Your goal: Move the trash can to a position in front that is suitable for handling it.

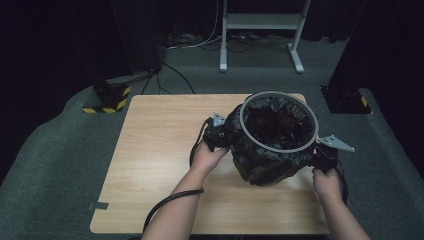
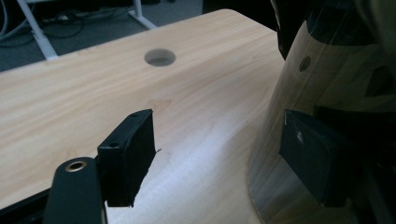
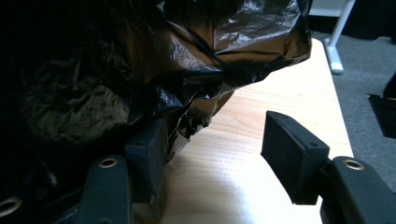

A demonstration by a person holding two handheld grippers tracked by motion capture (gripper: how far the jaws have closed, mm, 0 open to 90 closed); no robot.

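A round bin [image 1: 270,165] with a grey rim ring [image 1: 243,127] stands on the right half of a wooden table [image 1: 160,150], lined with a black plastic bag [image 1: 277,122] that spills over its sides. My left gripper [image 1: 220,135] sits low at the bin's left side. In the left gripper view it [image 2: 219,156] is open, one pad [image 2: 313,154] against the bin's pale wall [image 2: 299,93] and bare table between the jaws. My right gripper [image 1: 320,155] is at the bin's right side. It [image 3: 217,156] is open too, its left pad [image 3: 147,158] touching the hanging bag [image 3: 196,70].
A round cable hole [image 2: 160,57] is cut into the tabletop beyond the left gripper. Behind the table stand a white metal frame [image 1: 260,22] and dark posts, one on a yellow-and-black striped base [image 1: 107,100]. The bin sits close to the table's right edge [image 3: 338,107].
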